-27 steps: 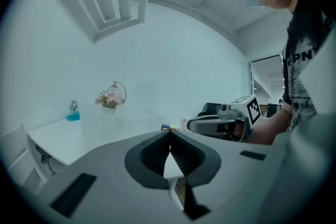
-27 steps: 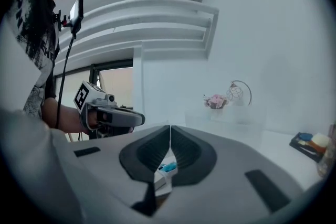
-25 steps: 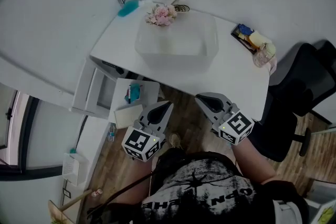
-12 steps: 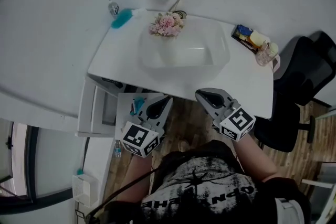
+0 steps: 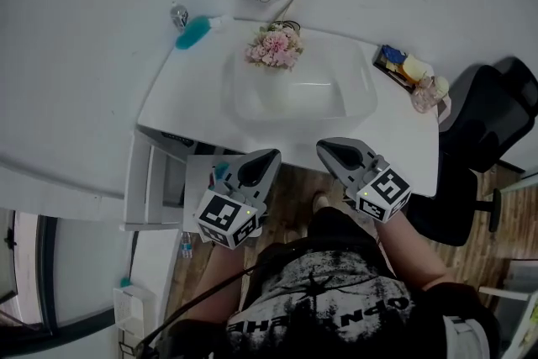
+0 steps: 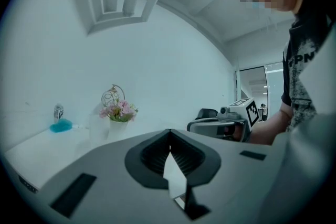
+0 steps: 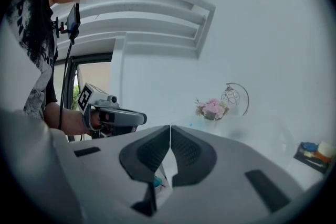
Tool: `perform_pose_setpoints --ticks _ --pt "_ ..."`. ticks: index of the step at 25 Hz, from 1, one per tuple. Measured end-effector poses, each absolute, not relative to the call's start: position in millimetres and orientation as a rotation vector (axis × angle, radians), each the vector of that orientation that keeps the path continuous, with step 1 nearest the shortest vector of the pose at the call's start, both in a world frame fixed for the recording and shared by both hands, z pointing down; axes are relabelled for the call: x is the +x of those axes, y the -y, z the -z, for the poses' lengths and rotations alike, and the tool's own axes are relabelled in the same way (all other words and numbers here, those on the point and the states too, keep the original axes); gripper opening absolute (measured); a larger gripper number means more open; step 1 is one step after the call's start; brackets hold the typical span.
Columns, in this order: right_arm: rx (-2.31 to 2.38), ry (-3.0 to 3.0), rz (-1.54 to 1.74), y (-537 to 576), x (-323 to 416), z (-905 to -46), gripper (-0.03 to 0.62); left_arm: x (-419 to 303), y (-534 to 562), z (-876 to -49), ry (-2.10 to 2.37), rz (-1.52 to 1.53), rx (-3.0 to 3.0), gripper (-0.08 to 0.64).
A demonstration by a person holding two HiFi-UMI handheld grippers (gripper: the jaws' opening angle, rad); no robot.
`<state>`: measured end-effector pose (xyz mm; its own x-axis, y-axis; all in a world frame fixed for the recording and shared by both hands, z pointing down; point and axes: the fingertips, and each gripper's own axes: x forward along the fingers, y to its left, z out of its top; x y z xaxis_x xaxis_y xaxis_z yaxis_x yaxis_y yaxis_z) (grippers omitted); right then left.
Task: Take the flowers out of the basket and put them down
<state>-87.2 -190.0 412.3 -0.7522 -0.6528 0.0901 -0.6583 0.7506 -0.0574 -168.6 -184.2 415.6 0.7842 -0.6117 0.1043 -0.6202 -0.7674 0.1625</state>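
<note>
At the far left of the white table (image 5: 181, 92) lies a teal brush-like thing (image 5: 193, 33), which is no part of our job. Nearer us, our left gripper (image 5: 271, 154) hangs off the table's near edge, beside an open drawer (image 5: 155, 176) — its jaws are pressed together with nothing between them. Past it, the pink flowers (image 5: 276, 49) stand upright at the far rim of the pale basket (image 5: 357, 92), close to the table's back edge. Whether their stems sit inside it or just behind, we cannot tell. Our right gripper (image 5: 324, 145) hangs beside the left, likewise closed and empty. A small tray (image 5: 395, 63) sits at the table's right end. We judge this to be the approach, with nothing grasped yet. Next we need one gripper to open, reach over the basket's near wall and close low on the stems — gently, since they look light and easily crushed.
</note>
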Motion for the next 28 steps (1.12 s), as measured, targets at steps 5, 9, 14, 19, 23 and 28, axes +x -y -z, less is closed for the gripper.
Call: perform_pose_setpoints --ticks 5,9,14,19,23,28 --pt "1.047 2.911 -0.118 219 -85 -397 0.017 -168 207 -413 0.995 -0.066 2.783 0.014" --pt "0.997 2.945 -0.1 248 -84 -385 0.017 -170 231 -416 1.046 -0.084 2.762 0.014" --pt "0.904 2.981 -0.072 278 -85 -363 0.017 -168 257 -418 1.077 -0.09 2.73 0.015" --pt "0.806 3.007 -0.037 303 -86 -338 0.017 -171 276 -413 1.121 -0.06 2.693 0.014" --pt "0.784 3.006 0.048 327 -84 -329 0.017 -178 284 -406 1.166 -0.032 2.678 0.014" --pt "0.756 3.004 0.099 357 -80 -334 0.018 -185 289 -410 1.193 -0.032 2.654 0.015"
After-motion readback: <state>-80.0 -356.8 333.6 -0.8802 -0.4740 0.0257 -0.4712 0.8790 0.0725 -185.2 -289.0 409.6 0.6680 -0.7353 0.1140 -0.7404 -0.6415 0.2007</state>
